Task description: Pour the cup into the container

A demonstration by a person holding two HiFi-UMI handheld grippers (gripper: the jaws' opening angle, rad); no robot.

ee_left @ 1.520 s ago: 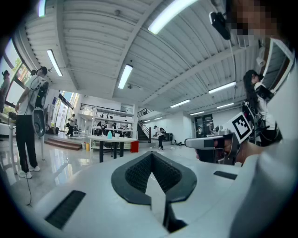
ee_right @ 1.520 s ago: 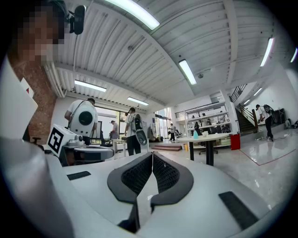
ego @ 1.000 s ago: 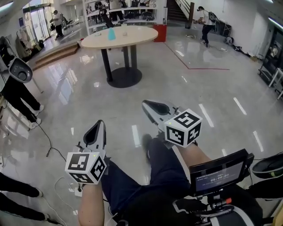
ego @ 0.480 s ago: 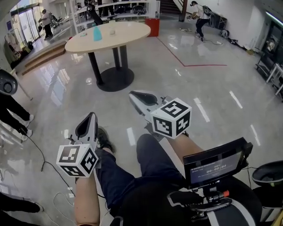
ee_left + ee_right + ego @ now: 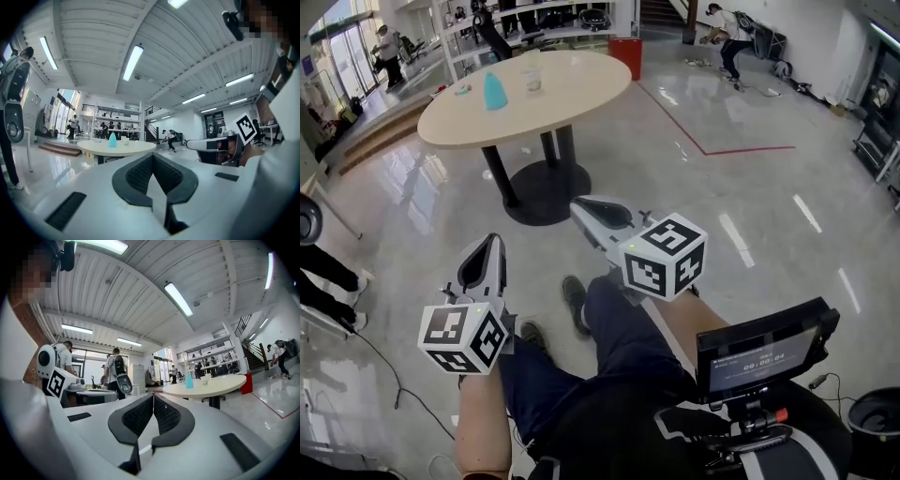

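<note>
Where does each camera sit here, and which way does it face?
Head view: on the person's head, facing forward and steeply down toward the round table; shows both forearms, legs, left tool, right tool.
Left gripper view: on the left tool, facing level along its shut jaws toward the round table; right tool at right.
Right gripper view: on the right tool, level along its shut jaws toward the round table; left tool's marker cube at left.
Shared: all three show the round table and blue cup.

Round beige table w/ black pedestal, far centre; red bin just behind it. Shelving at far wall. Red floor line far right, person bent over beyond it. Small screen near right
</note>
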